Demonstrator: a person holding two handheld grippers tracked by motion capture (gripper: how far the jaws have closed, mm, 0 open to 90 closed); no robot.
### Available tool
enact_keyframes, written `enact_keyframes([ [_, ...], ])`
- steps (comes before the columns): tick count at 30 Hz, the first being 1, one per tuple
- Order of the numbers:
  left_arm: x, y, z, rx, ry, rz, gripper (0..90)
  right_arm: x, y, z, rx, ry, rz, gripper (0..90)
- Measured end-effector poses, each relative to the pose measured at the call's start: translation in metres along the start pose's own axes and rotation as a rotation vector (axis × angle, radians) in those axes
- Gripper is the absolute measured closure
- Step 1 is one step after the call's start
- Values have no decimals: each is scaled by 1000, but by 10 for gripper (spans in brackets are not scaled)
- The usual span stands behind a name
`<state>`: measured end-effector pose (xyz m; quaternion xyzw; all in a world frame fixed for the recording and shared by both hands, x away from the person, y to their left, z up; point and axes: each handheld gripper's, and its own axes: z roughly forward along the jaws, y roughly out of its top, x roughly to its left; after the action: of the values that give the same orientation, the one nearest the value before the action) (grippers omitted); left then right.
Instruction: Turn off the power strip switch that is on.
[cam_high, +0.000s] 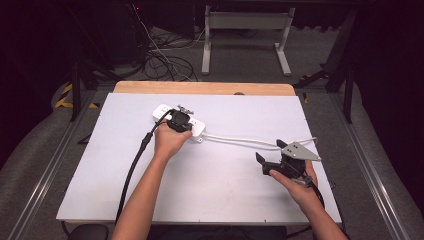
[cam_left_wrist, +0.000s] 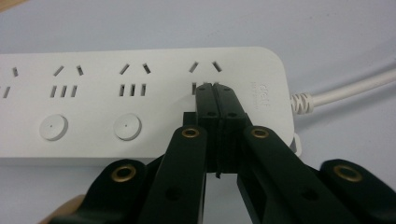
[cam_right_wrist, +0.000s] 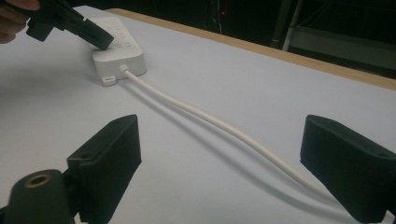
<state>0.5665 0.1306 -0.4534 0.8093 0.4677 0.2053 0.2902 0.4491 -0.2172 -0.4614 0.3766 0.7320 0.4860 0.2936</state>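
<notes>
A white power strip (cam_high: 162, 112) (cam_left_wrist: 93, 109) (cam_right_wrist: 122, 54) lies on the white board, its white cable (cam_high: 235, 142) (cam_left_wrist: 348, 88) (cam_right_wrist: 210, 119) running off to the right. My left gripper (cam_high: 178, 122) (cam_left_wrist: 215, 92) (cam_right_wrist: 100, 41) is shut with nothing between its jaws. Its joined tips rest on the strip's top by the socket nearest the cable end and hide the spot where that socket's button would sit. My right gripper (cam_high: 270, 151) (cam_right_wrist: 224, 140) hangs open above the cable, jaws wide apart on either side of it, touching nothing.
Two round buttons (cam_left_wrist: 53, 127) (cam_left_wrist: 127, 126) show on the strip's near side. The white board (cam_high: 200, 185) lies on a wooden table (cam_high: 200, 88) whose far edge shows. Beyond it are a white frame (cam_high: 245, 30) and floor cables.
</notes>
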Motion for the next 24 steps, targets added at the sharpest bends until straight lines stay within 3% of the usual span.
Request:
enact_keyframes([
  [5,1,0,0,-2,-6,-7,900,-1,0,0,0,0,2,127],
  [11,-2,0,0,-1,13,25,900,-1,-1,1,7,1,0,127],
  [24,4,0,0,-5,-27,-16,900,-1,-1,1,10,0,1,127],
])
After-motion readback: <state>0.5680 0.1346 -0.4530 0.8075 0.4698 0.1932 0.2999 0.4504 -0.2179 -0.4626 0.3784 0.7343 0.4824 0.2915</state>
